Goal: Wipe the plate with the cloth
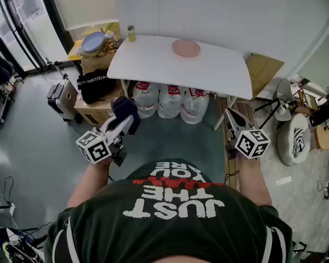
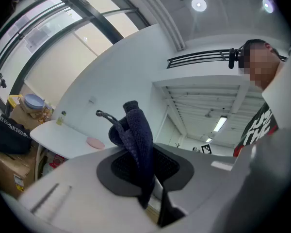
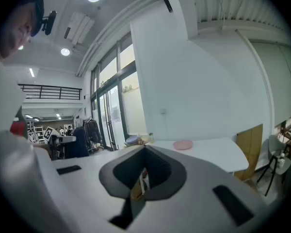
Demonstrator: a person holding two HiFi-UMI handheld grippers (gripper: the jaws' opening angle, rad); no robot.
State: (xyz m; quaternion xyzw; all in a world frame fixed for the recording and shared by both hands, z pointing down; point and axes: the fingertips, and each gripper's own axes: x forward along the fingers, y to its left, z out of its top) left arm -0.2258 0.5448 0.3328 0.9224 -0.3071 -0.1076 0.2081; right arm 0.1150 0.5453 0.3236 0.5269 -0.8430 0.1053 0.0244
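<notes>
A pink plate lies on the white table, far ahead of both grippers. My left gripper is held out over the floor, well short of the table, shut on a dark blue cloth that sticks up from between its jaws. In the left gripper view the cloth fills the jaw gap, and the plate shows small in the distance. My right gripper is shut with nothing in it. The right gripper view shows the plate on the table ahead.
Three large water bottles stand under the table. Cardboard boxes with a black bag and a suitcase sit at the left. A small bottle stands on the table's far left corner. A cardboard sheet and a chair are at the right.
</notes>
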